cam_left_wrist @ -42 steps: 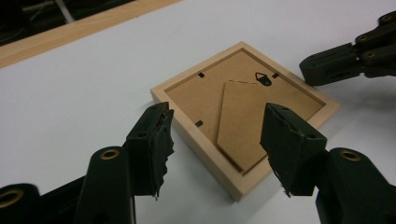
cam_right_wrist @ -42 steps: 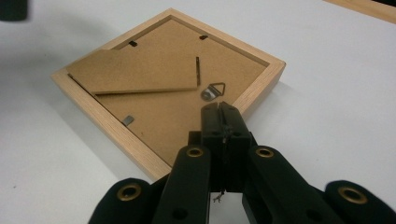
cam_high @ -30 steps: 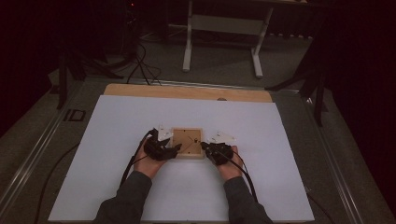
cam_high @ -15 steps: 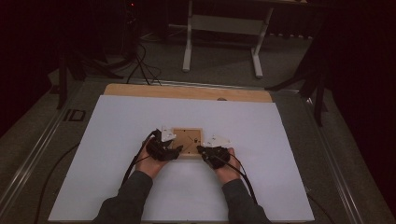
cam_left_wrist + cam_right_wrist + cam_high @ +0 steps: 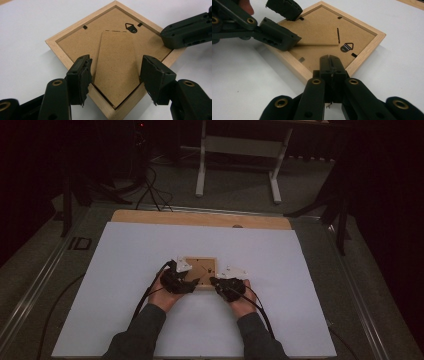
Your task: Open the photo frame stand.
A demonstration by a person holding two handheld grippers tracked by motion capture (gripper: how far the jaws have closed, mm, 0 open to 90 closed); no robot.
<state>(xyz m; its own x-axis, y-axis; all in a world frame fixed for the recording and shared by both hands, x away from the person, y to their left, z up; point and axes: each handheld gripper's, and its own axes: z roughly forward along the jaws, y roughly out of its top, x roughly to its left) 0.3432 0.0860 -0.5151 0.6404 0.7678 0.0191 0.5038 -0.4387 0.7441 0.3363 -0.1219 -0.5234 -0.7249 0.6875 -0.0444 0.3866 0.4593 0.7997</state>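
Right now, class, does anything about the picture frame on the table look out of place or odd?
Yes. The picture frame lies face down on the white table, and its easel stand is lifted off the backing board, between the left gripper fingers.

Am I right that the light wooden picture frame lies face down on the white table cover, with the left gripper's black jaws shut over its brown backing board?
Not quite. The left gripper has its jaws open, one on each side of the fold-out stand, as the left gripper view shows. The light wooden picture frame does lie face down on the white table cover, brown backing board up.
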